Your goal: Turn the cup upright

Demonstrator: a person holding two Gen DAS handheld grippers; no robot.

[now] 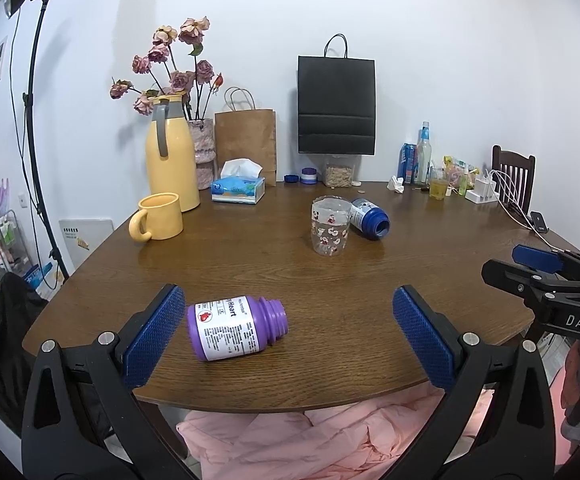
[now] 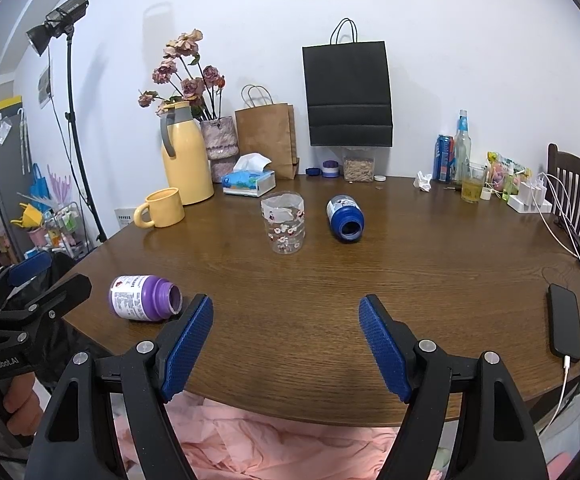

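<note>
A clear plastic cup with cartoon prints point(image 1: 330, 227) point(image 2: 283, 223) stands upright, mouth up, in the middle of the brown table point(image 1: 250, 260) point(image 2: 429, 280). A blue bottle point(image 1: 369, 218) point(image 2: 345, 218) lies on its side just right of it. A purple bottle point(image 1: 236, 328) point(image 2: 144, 298) lies on its side near the front edge. My left gripper point(image 1: 290, 334) is open and empty, low over the front edge, with the purple bottle between its fingers. My right gripper point(image 2: 286, 346) is open and empty over the front edge, right of the purple bottle.
A yellow mug point(image 1: 158, 217) point(image 2: 162, 208), yellow jug point(image 1: 172, 156), flower vase, tissue box point(image 1: 238, 188), paper bags and jars line the back. Bottles, a glass and chargers stand at the back right. A phone point(image 2: 565, 326) lies at the right edge. Pink cloth lies below the table.
</note>
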